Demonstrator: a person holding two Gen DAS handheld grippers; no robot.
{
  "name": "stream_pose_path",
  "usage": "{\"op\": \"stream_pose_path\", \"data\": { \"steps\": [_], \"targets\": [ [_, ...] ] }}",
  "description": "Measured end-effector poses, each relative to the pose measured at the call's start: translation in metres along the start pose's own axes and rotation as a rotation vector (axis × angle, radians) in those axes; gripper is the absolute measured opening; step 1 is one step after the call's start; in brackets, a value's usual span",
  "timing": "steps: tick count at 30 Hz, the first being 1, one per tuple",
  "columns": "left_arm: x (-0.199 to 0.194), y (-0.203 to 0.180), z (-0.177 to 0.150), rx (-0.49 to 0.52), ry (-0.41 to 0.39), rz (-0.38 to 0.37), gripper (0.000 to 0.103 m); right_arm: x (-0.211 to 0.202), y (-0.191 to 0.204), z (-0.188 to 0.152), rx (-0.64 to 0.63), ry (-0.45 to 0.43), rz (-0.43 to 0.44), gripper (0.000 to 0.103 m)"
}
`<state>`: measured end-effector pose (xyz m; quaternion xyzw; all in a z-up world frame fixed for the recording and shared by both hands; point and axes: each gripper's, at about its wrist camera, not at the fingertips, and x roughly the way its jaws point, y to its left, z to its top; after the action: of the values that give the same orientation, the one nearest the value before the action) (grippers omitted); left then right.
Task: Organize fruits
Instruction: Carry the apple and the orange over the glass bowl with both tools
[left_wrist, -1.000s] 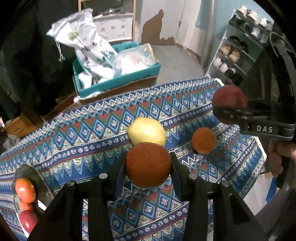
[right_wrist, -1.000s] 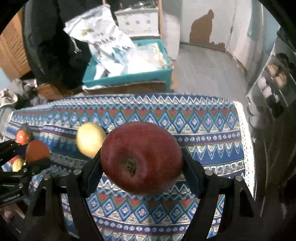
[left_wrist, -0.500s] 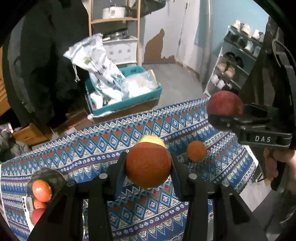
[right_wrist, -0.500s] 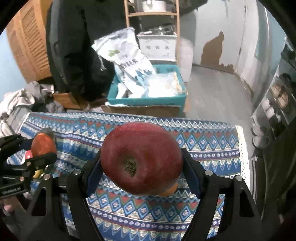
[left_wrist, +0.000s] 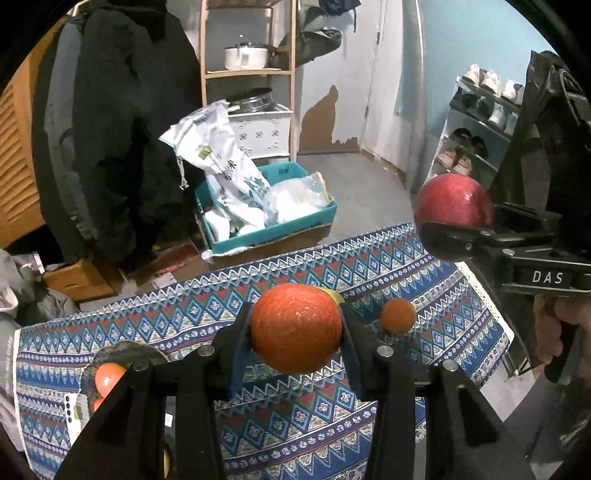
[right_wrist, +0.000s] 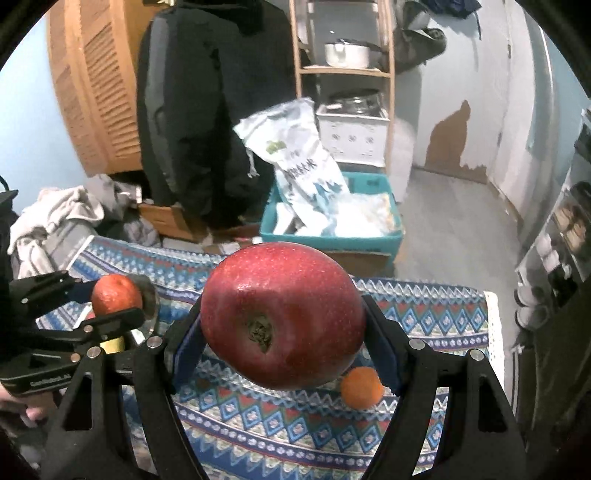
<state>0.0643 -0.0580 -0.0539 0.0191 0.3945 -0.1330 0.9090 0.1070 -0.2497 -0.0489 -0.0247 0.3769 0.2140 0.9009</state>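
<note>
My left gripper (left_wrist: 297, 328) is shut on a large orange (left_wrist: 295, 326) and holds it well above the patterned tablecloth (left_wrist: 424, 273). My right gripper (right_wrist: 284, 317) is shut on a big red apple (right_wrist: 284, 314), also held high; the apple also shows in the left wrist view (left_wrist: 452, 206). A small orange (left_wrist: 398, 316) lies on the cloth; it shows under the apple in the right wrist view (right_wrist: 361, 387). A yellow fruit (left_wrist: 332, 294) is mostly hidden behind the held orange. A dark plate (left_wrist: 122, 354) at the left holds red and orange fruits (left_wrist: 109, 376).
Beyond the table's far edge stand a teal box (left_wrist: 269, 229) with plastic bags, a wooden shelf (left_wrist: 247, 74) and a dark hanging coat (left_wrist: 122, 129). A shoe rack (left_wrist: 476, 122) stands at the right. Clothes (right_wrist: 59, 218) are piled at the left.
Both grippers have risen with their fruits; the table looks farther below and more of the room shows. The yellow fruit is now almost hidden behind the held orange.
</note>
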Motion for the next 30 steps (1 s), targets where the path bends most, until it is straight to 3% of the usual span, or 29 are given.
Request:
{"op": "stream_pose_path", "data": {
  "steps": [15,30],
  "targets": [
    [-0.036,0.045,-0.010,-0.065,-0.053,0.059,0.044,0.002,0.055,0.024,-0.068,-0.029,0.094,0.077],
    [-0.045,0.105,-0.033,-0.181,-0.031,0.110,0.045,0.039,0.120,0.041,-0.125,0.032,0.200,0.077]
  ]
}}
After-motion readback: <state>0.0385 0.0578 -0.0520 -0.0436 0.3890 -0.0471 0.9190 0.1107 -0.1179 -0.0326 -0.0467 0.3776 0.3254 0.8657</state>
